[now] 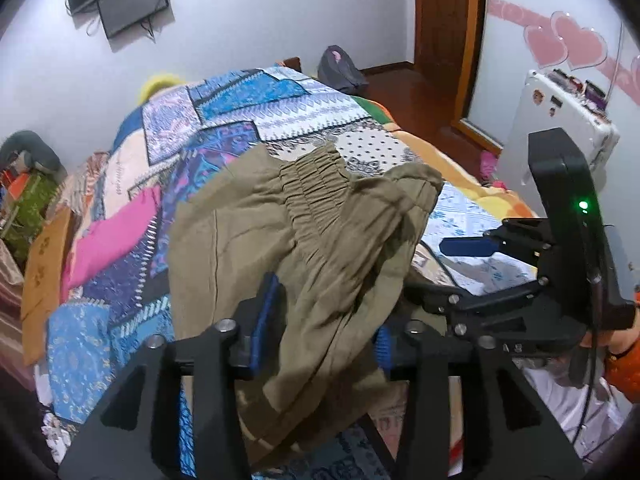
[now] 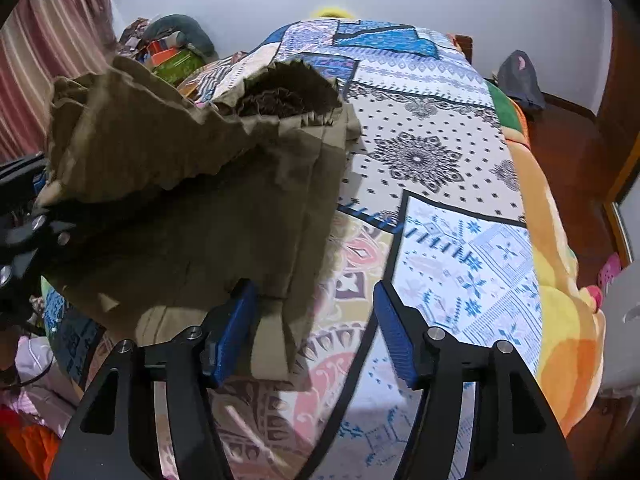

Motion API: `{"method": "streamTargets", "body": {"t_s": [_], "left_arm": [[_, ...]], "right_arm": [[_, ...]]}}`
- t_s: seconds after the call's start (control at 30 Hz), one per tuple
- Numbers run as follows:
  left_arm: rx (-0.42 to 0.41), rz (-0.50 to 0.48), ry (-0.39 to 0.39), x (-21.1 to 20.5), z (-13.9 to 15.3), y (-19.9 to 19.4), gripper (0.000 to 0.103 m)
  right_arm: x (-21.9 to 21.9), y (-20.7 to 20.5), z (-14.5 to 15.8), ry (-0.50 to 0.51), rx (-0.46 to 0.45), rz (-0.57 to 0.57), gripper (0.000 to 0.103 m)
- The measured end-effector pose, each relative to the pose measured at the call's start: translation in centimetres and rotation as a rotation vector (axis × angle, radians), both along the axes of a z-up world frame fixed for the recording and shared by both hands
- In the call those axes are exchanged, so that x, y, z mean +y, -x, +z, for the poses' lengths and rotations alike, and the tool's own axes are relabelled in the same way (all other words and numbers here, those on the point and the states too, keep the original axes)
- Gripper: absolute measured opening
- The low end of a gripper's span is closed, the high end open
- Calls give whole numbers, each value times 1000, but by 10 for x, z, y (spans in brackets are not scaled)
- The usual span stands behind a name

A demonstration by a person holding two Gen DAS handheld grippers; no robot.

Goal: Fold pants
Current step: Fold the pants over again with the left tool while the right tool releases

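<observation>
Olive-green pants (image 1: 280, 232) with a gathered elastic waistband lie bunched on a patchwork bedspread (image 1: 224, 112). In the left wrist view the cloth drapes between and over the blue pads of my left gripper (image 1: 324, 320), whose jaws stand apart with fabric between them. My right gripper (image 1: 460, 256) shows at the right, beside the pants' edge. In the right wrist view my right gripper (image 2: 316, 312) is open; its left pad (image 2: 236, 320) touches the pants' edge (image 2: 192, 208), its right pad (image 2: 396, 332) is over bare bedspread (image 2: 440, 168). The left gripper (image 2: 24, 216) is partly seen at the left, under the raised cloth.
A wall-mounted screen (image 1: 124, 0) hangs above the bed's far end. A wooden door (image 1: 444, 28) and a white case (image 1: 560, 120) stand to the right. A backpack (image 1: 340, 68) sits on the floor. Clutter (image 2: 168, 52) piles at the bed's left side.
</observation>
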State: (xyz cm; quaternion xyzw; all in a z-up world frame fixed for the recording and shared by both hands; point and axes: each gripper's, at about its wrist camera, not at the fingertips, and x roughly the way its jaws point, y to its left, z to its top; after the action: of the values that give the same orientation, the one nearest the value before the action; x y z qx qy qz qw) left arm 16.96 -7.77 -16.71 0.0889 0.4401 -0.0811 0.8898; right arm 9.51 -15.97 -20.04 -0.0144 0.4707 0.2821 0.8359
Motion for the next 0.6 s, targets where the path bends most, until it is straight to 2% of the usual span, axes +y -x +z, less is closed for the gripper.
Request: {"method": "streamTargets", "body": {"t_s": [0.1,0.13,0.23,0.33,0.37,0.4,0.5,0.6], "left_arm": [[6,-13,33,1,0,5,71],[5,-15,48,2,0,7,74],[1,-30,82,1,4,13,74],[-34,-45,101,2,17,20,75],[-45,-47,111,5,21,21,76],[-63,-42,119,10,26,21,82],[-108,16,99,28,32,17,89],[-84,76,79,49,22,7,89]], "right_arm": [[-11,1,2,-10,4,-31,58],[-16,1,3,-16,5,-48,58],[-27,4,7,-25,0,-89,58],[-35,8,16,14,-43,-122,58],[-37,8,18,20,-54,-130,58],[-40,9,22,24,-66,-142,58],[-45,10,33,0,-84,-164,58],[-41,11,47,-42,-113,-163,58]]}}
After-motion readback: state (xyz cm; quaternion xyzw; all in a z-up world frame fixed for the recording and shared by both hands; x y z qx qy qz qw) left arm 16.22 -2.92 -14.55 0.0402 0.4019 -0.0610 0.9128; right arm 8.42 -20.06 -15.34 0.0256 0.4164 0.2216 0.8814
